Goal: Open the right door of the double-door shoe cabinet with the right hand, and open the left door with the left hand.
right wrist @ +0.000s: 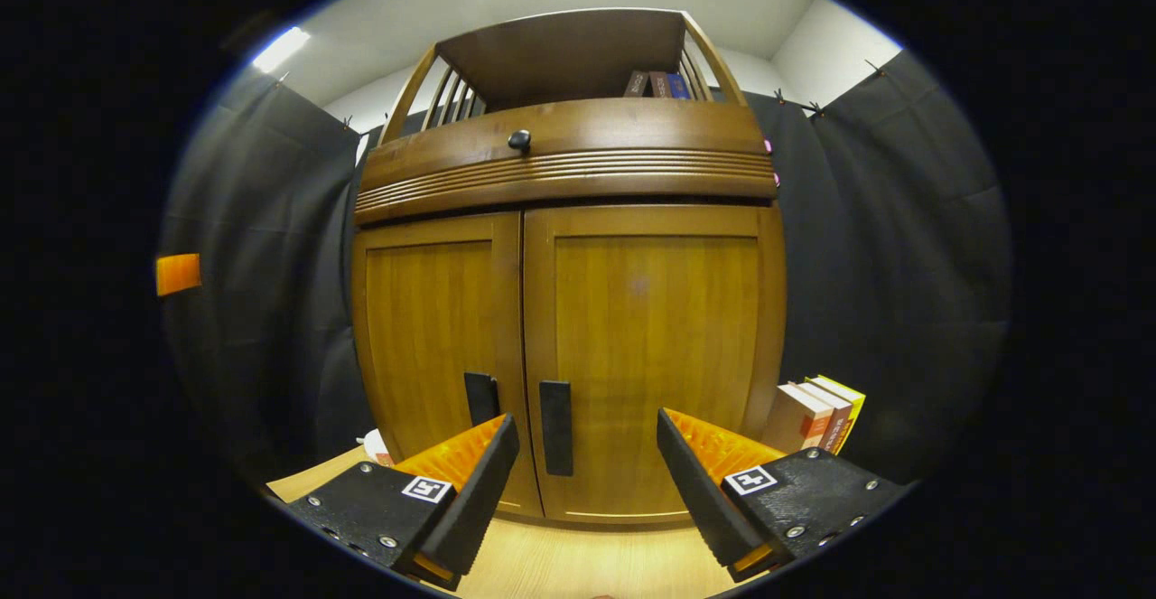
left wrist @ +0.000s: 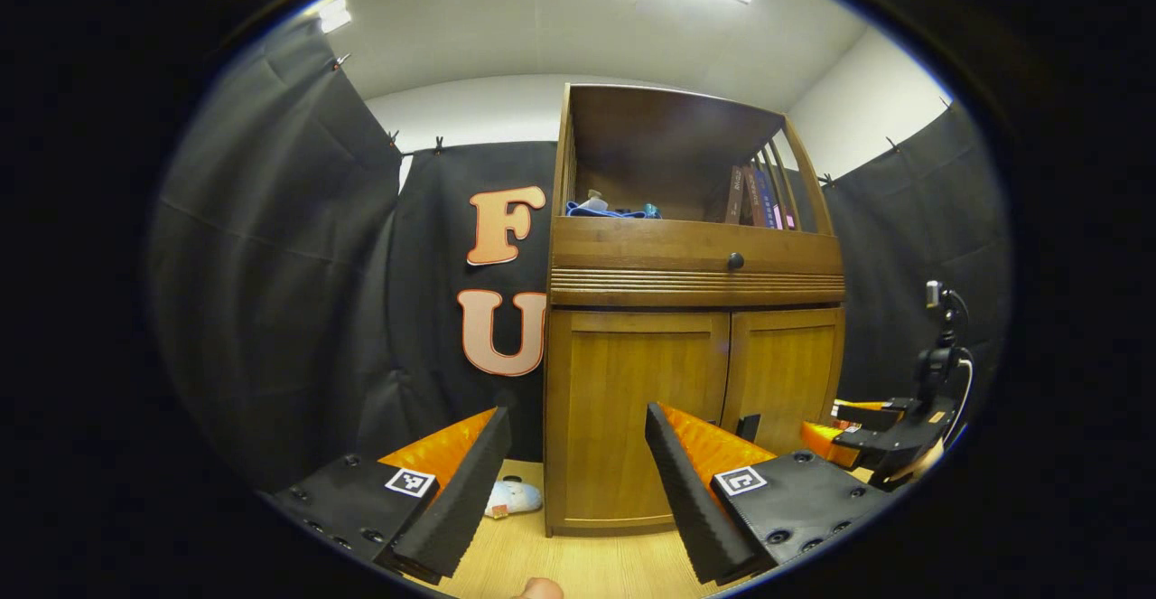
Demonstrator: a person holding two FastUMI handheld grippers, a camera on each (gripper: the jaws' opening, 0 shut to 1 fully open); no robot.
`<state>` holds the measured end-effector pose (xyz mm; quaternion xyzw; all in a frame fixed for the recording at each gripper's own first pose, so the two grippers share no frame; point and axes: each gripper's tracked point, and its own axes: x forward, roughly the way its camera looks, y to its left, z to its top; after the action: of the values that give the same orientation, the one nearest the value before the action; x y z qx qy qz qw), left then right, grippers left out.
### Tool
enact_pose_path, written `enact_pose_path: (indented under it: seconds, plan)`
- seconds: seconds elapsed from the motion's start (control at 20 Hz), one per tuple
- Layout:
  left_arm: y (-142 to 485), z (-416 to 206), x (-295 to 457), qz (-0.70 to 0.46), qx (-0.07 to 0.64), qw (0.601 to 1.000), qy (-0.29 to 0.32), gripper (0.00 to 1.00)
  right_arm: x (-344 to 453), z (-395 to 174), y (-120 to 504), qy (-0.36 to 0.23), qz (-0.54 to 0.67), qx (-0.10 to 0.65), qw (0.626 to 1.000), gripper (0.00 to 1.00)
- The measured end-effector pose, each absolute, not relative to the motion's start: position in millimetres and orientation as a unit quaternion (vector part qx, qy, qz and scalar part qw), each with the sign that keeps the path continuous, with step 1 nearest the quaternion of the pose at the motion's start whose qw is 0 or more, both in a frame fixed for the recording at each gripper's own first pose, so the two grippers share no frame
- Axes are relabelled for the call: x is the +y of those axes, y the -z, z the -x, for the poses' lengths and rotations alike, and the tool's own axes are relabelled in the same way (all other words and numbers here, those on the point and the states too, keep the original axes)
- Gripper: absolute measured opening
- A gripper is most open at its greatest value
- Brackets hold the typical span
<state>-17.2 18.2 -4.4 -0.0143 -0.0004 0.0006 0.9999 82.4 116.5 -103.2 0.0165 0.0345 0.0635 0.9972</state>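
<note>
The wooden shoe cabinet stands on a pale wood floor with both doors closed. In the right gripper view the right door faces me close up, its black handle beside the left door's handle. My right gripper is open a short way in front of the right handle, apart from it. In the left gripper view my left gripper is open and farther back, facing the left door. The right gripper shows low at the right of that view, in front of the right door.
A drawer with a black knob sits above the doors, under an open shelf holding books and a blue item. More books stand on the floor right of the cabinet. A white item lies at its left foot.
</note>
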Motion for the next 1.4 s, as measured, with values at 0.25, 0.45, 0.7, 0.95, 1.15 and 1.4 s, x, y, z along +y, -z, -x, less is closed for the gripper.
enact_pose_path:
  seconds: [0.25,0.45,0.7,0.95,1.15,1.4]
  plan:
    - [10.6,20.8,35.9,0.01,0.002,1.0,-0.019,0.94,140.5,-118.1,141.0,-0.073,-0.011,0.055,0.996,0.94]
    - [17.3,19.7,52.2,0.001,0.005,0.999,-0.038,0.99,154.7,-145.2,168.2,-0.075,-0.022,0.067,0.995,0.96]
    - [24.9,18.6,69.3,-0.001,0.009,0.998,-0.054,0.96,157.4,-177.9,188.3,-0.057,-0.019,0.076,0.995,0.72]
    - [29.8,16.1,77.2,-0.001,0.01,0.998,-0.06,0.94,155.6,-197.2,194.7,-0.046,-0.028,0.077,0.996,0.63]
    - [33.5,11.6,74.5,0.0,0.016,0.998,-0.057,0.94,151.4,-203.1,193.5,-0.041,-0.035,0.073,0.996,0.46]
    - [34.1,11.3,68.0,0.001,0.019,0.998,-0.053,0.94,152.6,-202.0,194.4,-0.05,-0.033,0.073,0.996,0.35]
